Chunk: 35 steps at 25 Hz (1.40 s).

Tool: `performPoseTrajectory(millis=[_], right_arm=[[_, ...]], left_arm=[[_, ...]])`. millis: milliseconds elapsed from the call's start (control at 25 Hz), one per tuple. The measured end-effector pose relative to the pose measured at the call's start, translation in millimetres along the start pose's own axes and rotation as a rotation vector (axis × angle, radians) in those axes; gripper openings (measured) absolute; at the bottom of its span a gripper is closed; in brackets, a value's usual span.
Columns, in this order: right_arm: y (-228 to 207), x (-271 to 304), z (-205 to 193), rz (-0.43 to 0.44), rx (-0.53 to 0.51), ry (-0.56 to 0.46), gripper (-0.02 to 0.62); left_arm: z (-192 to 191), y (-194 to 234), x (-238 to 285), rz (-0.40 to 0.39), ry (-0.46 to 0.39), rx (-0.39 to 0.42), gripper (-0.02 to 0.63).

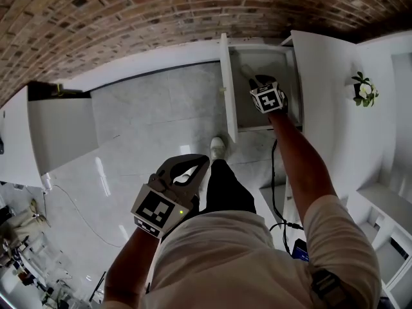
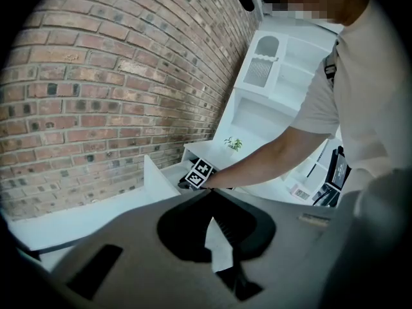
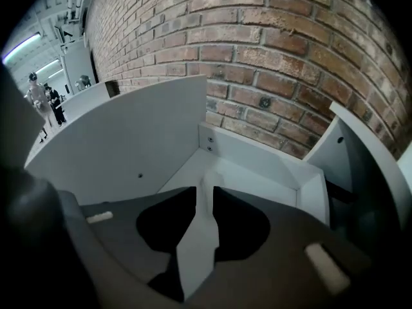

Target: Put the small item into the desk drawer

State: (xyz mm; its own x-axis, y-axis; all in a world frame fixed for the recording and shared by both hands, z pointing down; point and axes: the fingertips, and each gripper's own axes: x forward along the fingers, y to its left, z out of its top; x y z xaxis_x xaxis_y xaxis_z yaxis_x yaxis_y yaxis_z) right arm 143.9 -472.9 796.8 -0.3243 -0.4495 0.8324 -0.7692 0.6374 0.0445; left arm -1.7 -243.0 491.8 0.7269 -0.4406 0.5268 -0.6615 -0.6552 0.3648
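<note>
Holding the small item (image 1: 246,73) (image 3: 206,177): right gripper (image 1: 254,81) (image 3: 205,189), its jaws drawn in to a narrow slit and pinching a pale sliver at their tips. The item is blurred and its form is not legible.
Item location: inside the open drawer (image 1: 283,63) (image 3: 257,179), at 1 o'clock in the head view. It is over the drawer floor, and contact with that floor cannot be told.
Right arm: stretched forward from the shoulder at 5 o'clock, with the marker cube sitting within the drawer walls.
Left gripper (image 1: 205,161) (image 2: 211,195): at 7 o'clock in the head view, close to the torso. Its jaws meet at the tips with nothing between them. It is over the floor (image 1: 154,127), well apart from the drawer.
Drawer: white. In the right gripper view a tall panel stands at 9 o'clock, and a back corner with two screw heads is at 12 o'clock.
Desk (image 1: 328,76): white, at 2 o'clock, just beside the drawer.
Plant (image 1: 364,90) (image 2: 233,143): small with pale blossoms, on the desk at 2 o'clock, well apart from the drawer.
Brick wall (image 1: 129,18) (image 3: 290,44): red-brown, at 12 o'clock behind the desk.
Shoe (image 1: 217,148): pale, on glossy tiles near the drawer's panel.
Cable (image 1: 275,192): black, at 4 o'clock beside the right forearm.
</note>
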Motion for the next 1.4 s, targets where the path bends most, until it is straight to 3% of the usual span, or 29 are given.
performPoseTrajectory(millis=[480,840,1400], right_arm=[[50,-92,-14,-0.051,0.023,-0.073,0.014],[113,-169,-34,-0.054,0.045,-0.115,0.014],[252,-303,-56,0.105,0.064,-0.244,0.014]], left_arm=[[-27,-46,-57,-0.044,-0.043,0.062,0.006],[-59,-72,-112,-0.049,-0.082,0.091,0.006],[-108,-94,-191,-0.008,-0.112,0.095,0.006]])
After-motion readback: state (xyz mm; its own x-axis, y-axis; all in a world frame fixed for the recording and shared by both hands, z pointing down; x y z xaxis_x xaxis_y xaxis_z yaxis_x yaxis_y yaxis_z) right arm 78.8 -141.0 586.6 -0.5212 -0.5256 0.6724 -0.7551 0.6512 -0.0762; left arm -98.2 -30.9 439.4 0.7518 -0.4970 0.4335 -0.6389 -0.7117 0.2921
